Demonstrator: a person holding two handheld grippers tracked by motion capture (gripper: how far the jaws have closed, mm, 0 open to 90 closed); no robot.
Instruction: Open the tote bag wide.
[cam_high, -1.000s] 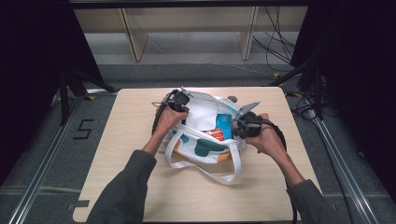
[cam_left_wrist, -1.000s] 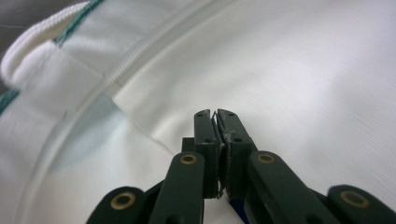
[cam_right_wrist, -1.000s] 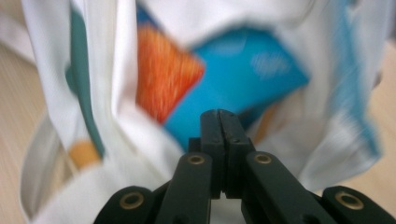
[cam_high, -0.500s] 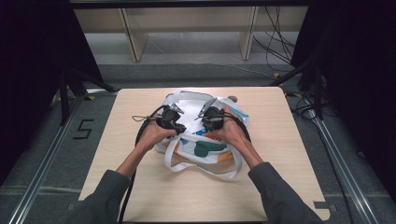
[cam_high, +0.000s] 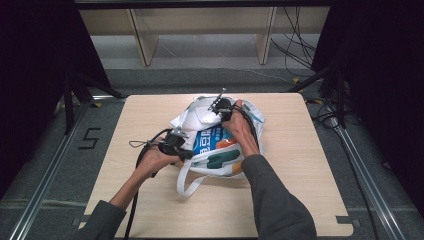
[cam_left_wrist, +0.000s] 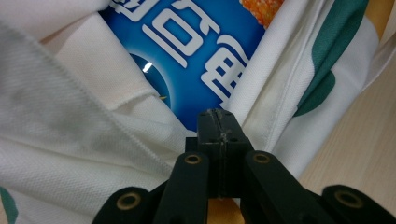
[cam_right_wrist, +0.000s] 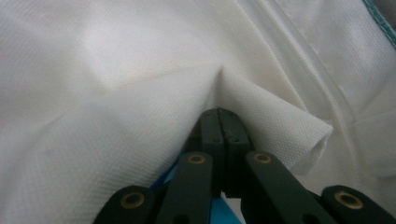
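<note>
Lying near the table's (cam_high: 125, 200) middle, the soft white woven-textured tote bag (cam_high: 200, 117) holds a glossy blue packet (cam_high: 212, 140) with white lettering. My left gripper (cam_left_wrist: 217, 126) has just closed, jaws together at the bag's hem; my right gripper (cam_right_wrist: 223, 123) is clamped on a pinched fabric fold toward the far edge.

A white tote bag (cam_high: 220, 142) lies near the middle of the table (cam_high: 125, 135), a blue packet (cam_high: 212, 139) showing at its mouth. The left gripper (cam_high: 186, 154) sits at the bag's near-left edge — the right gripper (cam_high: 214, 106) at its far side, toward the table's far edge. A loose strap (cam_high: 186, 176) trails toward the near edge.
</note>
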